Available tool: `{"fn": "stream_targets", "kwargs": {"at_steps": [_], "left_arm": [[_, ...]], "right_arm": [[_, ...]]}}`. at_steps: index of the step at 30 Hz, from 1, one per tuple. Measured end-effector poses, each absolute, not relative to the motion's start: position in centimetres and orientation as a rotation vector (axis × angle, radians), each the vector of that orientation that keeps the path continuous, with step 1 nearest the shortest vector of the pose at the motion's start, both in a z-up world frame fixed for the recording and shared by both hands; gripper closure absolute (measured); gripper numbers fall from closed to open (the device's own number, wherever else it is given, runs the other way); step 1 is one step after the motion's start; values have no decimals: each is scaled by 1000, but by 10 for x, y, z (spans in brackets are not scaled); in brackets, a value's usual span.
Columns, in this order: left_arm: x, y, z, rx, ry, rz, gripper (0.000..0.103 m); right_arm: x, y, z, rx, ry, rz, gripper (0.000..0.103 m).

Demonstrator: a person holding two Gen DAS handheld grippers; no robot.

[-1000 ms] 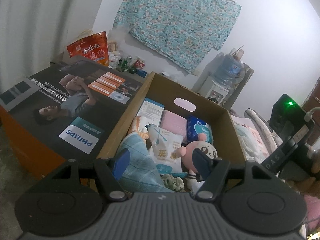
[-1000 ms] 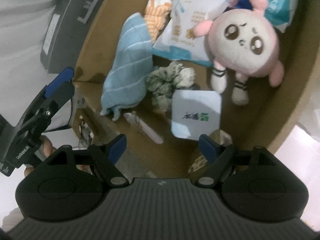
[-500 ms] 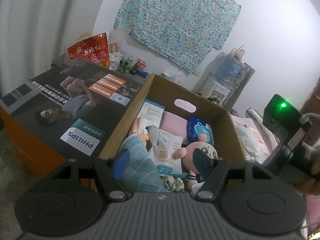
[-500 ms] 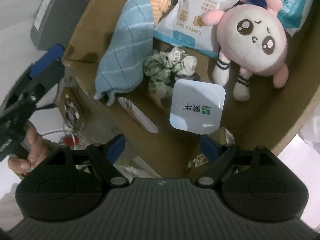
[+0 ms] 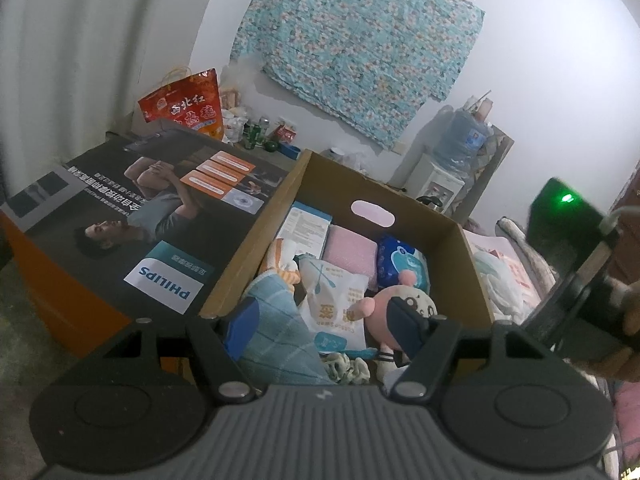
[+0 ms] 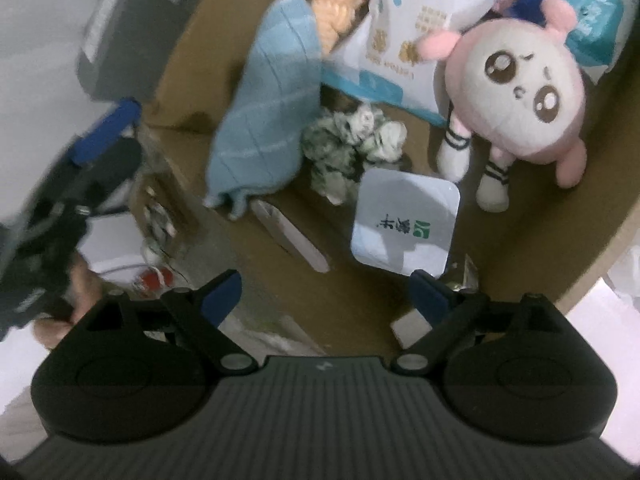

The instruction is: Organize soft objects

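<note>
An open cardboard box (image 6: pixel 592 184) holds soft items. Among them are a blue checked towel (image 6: pixel 268 120), a pink round-headed plush doll (image 6: pixel 516 92), a green-white scrunchie (image 6: pixel 356 144), a white square pack (image 6: pixel 404 228) and a cotton-swab bag (image 6: pixel 404 44). My right gripper (image 6: pixel 326 294) points down over the box's near end. Its jaws are opening with nothing between them, and the white pack lies just beyond its fingertips. My left gripper (image 5: pixel 322 324) hovers open and empty over the box's near edge, above the towel (image 5: pixel 276 340) and the doll (image 5: pixel 380 312).
A pink pack (image 5: pixel 350 250), a blue tissue pack (image 5: pixel 402 262) and an orange striped item (image 5: pixel 282 262) lie at the box's far end. A large Philips carton (image 5: pixel 160 240) stands left of the box. Bedding (image 5: pixel 504 284) lies to the right, and a water dispenser (image 5: pixel 444 176) stands behind.
The right gripper's jaws have spread wider above the white pack. The left gripper has stayed where it was.
</note>
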State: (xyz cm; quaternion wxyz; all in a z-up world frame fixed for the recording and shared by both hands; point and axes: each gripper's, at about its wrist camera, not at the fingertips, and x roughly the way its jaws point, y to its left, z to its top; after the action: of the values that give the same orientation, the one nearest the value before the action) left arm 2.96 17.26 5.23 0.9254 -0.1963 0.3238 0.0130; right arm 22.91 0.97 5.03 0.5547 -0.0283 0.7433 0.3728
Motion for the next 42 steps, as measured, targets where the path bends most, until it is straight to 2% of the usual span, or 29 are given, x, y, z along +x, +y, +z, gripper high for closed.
{"fn": "stream_targets", "kwargs": {"at_steps": [5,10,13,20,23,34,42], "left_arm": [[28,164,52,-381,656,8,26],[27,149,55,-337,645,-26,20],[23,140,59,-307,634,-45,15],[4,122,68,-209,589,-35,4],[-5,114,73,-170,567,-39,0],[-26,91,77,-118,547,-56,0],[-34,73,81,-59,532,-35,0]], "right_arm": [[227,-34,76,145,1556,920,11],[216,-82,88,273,1246,808,8],[201,-104,90,278,1080,664,7],[148,-134,89,232,827,400,1],[122,-144,88,223,760,306,1],[44,-140,60,75,644,36,1],[14,-134,73,-5,525,-68,1]]}}
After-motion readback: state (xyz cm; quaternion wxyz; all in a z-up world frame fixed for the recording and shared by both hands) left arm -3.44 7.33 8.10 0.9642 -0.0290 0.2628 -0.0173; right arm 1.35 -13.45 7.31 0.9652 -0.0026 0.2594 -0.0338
